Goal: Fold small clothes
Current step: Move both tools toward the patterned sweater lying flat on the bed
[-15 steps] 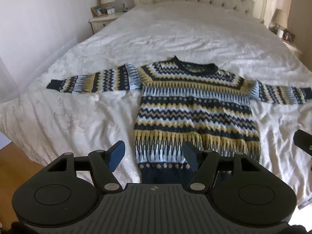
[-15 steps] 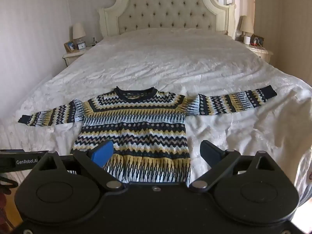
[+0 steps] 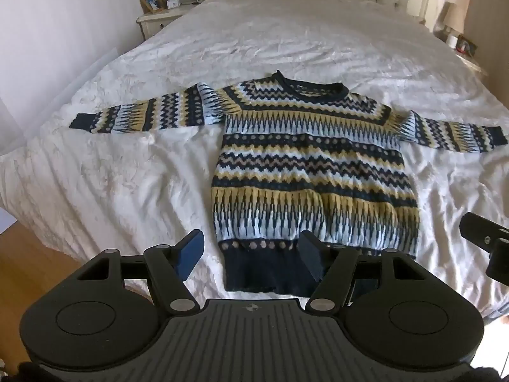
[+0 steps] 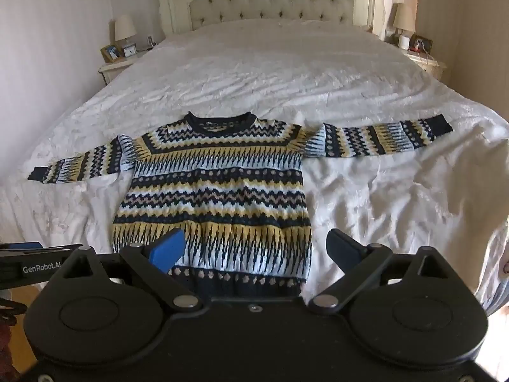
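Observation:
A small knitted sweater [image 3: 311, 165] with navy, yellow and pale blue zigzag bands lies flat, face up, on the white bed, both sleeves spread out sideways. It also shows in the right wrist view [image 4: 216, 191]. My left gripper [image 3: 251, 254] is open and empty, hovering above the sweater's navy hem at its left corner. My right gripper [image 4: 257, 248] is open and empty above the hem's right part. The right gripper's edge shows in the left wrist view [image 3: 486, 242].
The white bedspread [image 3: 127, 184] is wrinkled. A tufted headboard [image 4: 273, 0] stands at the far end. Nightstands with lamps and frames stand at the far left [image 4: 121, 54] and far right [image 4: 416, 47]. Wooden floor [image 3: 31, 254] lies at the left of the bed's foot.
Both grippers have moved slightly forward and lower toward the sweater's hem. The sweater has not moved.

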`<state>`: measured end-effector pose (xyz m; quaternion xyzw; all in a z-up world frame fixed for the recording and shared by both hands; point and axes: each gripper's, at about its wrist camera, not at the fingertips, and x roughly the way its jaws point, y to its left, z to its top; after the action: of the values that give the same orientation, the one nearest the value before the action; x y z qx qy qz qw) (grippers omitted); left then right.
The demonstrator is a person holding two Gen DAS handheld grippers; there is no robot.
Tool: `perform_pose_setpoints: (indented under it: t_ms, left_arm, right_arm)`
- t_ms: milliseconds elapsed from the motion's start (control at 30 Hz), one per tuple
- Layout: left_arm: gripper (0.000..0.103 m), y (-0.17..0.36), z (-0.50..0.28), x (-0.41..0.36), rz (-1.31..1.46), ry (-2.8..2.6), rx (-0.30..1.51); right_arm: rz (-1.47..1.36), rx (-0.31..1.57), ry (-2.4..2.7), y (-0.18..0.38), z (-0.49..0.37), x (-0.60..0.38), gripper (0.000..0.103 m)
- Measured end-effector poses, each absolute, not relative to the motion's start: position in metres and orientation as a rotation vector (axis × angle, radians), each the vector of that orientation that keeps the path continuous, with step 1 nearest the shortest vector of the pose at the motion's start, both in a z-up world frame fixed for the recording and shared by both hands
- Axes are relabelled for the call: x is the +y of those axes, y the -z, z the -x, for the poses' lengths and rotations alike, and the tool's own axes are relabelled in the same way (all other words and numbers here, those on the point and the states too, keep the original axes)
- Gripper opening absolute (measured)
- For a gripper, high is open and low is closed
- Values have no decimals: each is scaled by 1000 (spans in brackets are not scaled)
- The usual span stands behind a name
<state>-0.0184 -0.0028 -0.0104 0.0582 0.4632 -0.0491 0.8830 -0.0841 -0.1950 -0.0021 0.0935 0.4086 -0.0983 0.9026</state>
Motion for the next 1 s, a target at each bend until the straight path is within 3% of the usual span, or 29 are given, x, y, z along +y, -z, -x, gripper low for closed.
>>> perform_pose_setpoints:
  t_ms: [1000]
  left_arm:
    - [65, 15, 21, -4, -137, 115, 993]
  right_arm:
    - [-183, 973, 245, 15, 84, -195, 96]
